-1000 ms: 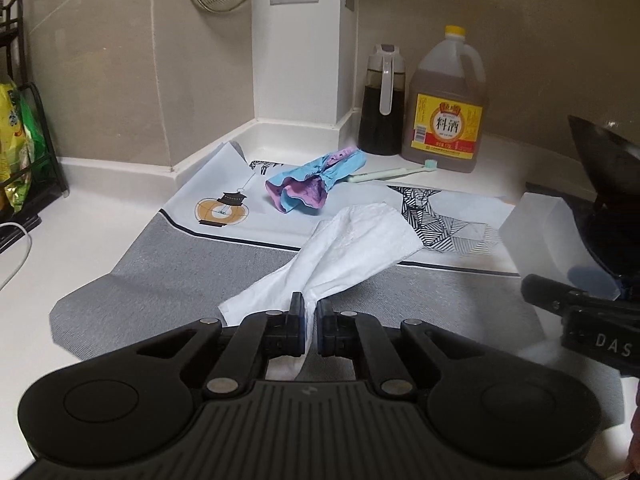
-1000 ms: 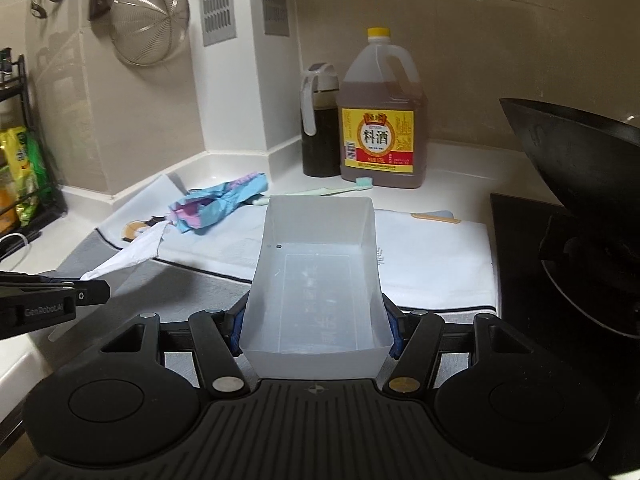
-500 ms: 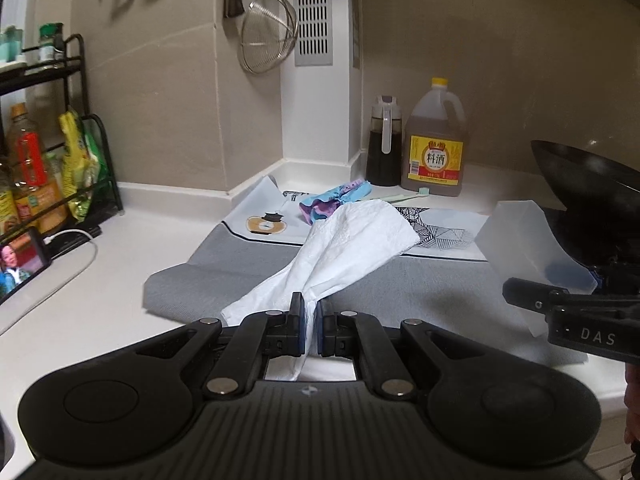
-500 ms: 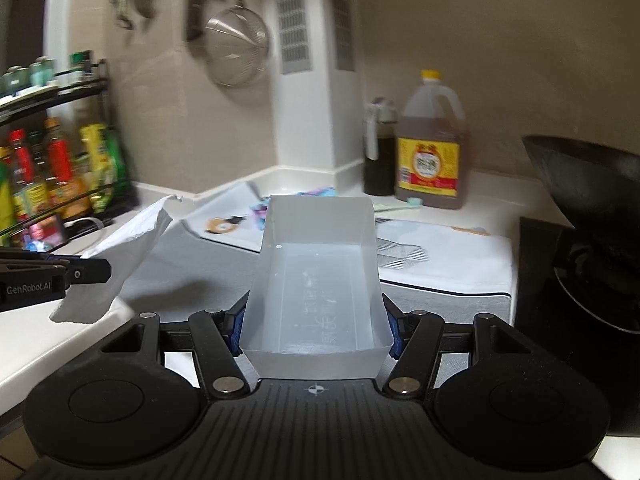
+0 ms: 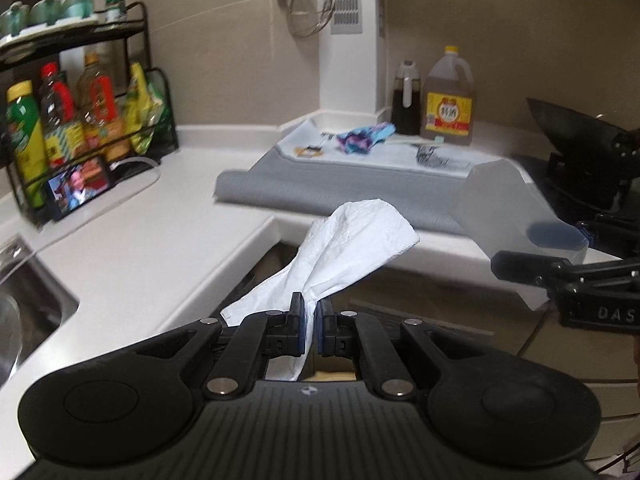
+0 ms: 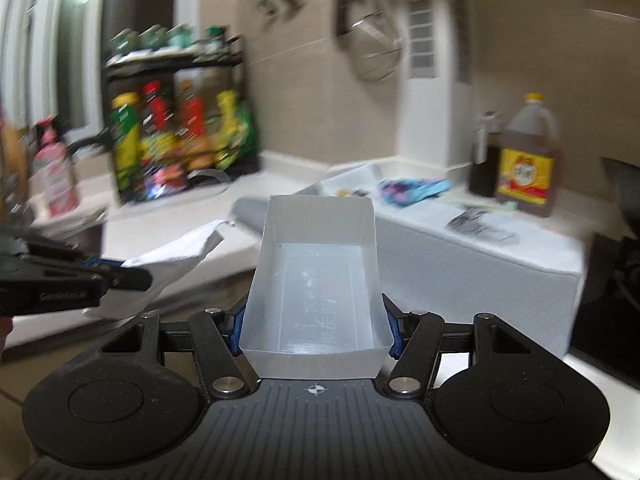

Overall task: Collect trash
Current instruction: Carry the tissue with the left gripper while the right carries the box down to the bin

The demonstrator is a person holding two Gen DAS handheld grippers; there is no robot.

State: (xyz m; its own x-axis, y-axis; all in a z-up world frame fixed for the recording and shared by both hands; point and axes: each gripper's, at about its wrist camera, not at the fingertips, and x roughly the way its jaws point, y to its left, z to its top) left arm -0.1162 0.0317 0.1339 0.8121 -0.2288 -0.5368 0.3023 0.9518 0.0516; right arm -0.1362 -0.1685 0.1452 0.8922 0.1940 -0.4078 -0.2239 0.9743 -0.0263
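My left gripper point(image 5: 309, 322) is shut on a crumpled white paper napkin point(image 5: 356, 236) that sticks up and forward from its jaws, held in the air off the counter's front edge. My right gripper point(image 6: 314, 326) is shut on an empty translucent plastic box point(image 6: 316, 280), its pads pressing both side walls. In the left wrist view the box point(image 5: 508, 204) and the right gripper point(image 5: 560, 276) show at the right. In the right wrist view the napkin point(image 6: 172, 256) and the left gripper point(image 6: 120, 280) show at the left. A blue and purple wrapper point(image 5: 362, 138) and a toothbrush point(image 5: 416, 141) lie on the far mat.
A grey and white mat point(image 5: 340, 184) covers the white counter point(image 5: 140, 232). A soy sauce bottle point(image 5: 406, 98) and a cooking wine jug point(image 5: 448, 100) stand at the back. A black wok point(image 5: 572, 136) sits right. A bottle rack point(image 5: 80, 112), phone point(image 5: 78, 186) and sink point(image 5: 24, 308) are left.
Both grippers have pulled back from the mat past the counter's front edge, carrying the napkin and the box. The right wrist view has swung left, bringing the rack into sight.
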